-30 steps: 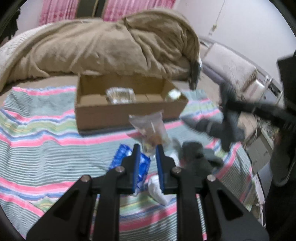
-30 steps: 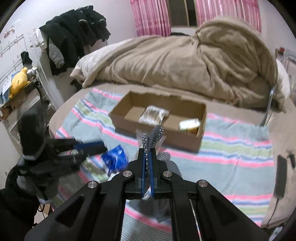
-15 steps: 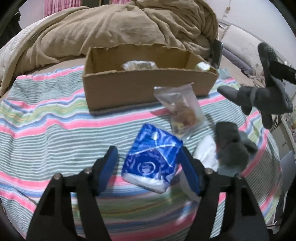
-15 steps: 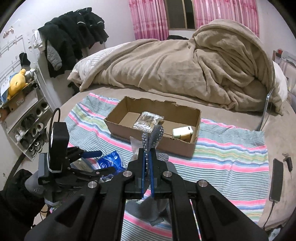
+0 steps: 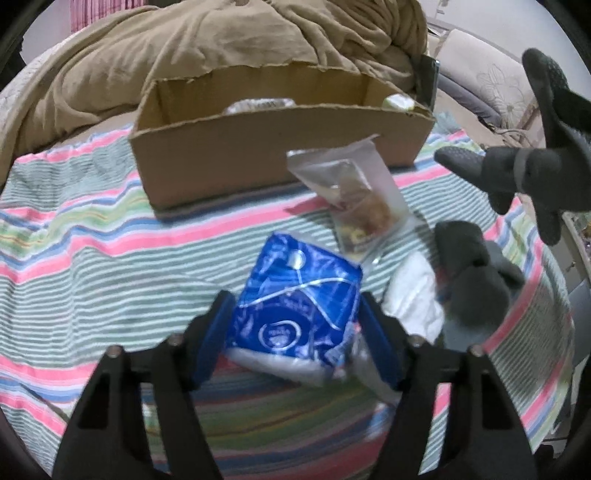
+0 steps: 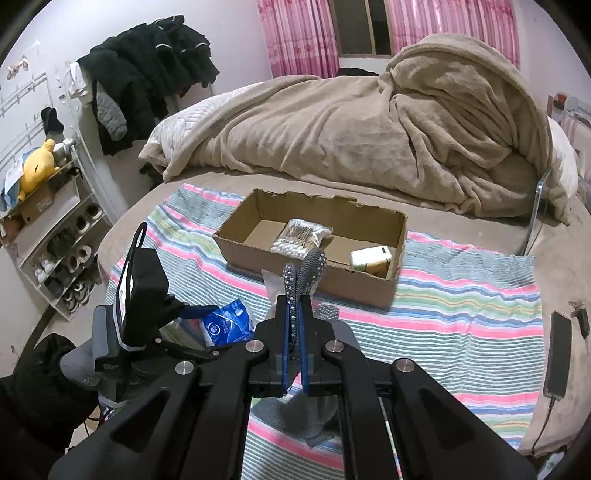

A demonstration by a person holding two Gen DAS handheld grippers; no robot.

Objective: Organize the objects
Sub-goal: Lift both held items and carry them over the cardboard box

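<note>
Bedroom: we see a bed (image 6: 369, 206) filling the centre of the right wrist view, pink curtains (image 6: 299, 33) at the top and dark coats (image 6: 147, 70) hanging at upper left.
Blanket: a tan blanket (image 6: 388, 122) lies heaped across the upper half of both views.
Striped cloth: a pink, green and blue striped cloth (image 5: 92, 236) covers the near part of the bed, under everything we handle.
Cardboard box: an open cardboard box (image 5: 280, 147) sits at upper centre of the left wrist view; a pack of cotton swabs (image 6: 301, 238) and a small yellowish carton (image 6: 371, 260) lie inside.
Right gripper: our right gripper (image 6: 293, 332) is clamped on a grey dotted sock (image 6: 306, 273), which shows again at the right edge of the left wrist view, lifted off the cloth.
Left gripper: our left gripper (image 5: 295, 325) stands wide apart, a blue tissue pack (image 5: 295, 310) between its fingers at lower centre; we cannot tell if they touch it.
Clear bag: a clear snack bag (image 5: 351, 192) lies just in front of the box.
Other sock: a second grey sock (image 5: 469, 280) rests on the cloth at right, beside a white wad (image 5: 413, 291).
</note>
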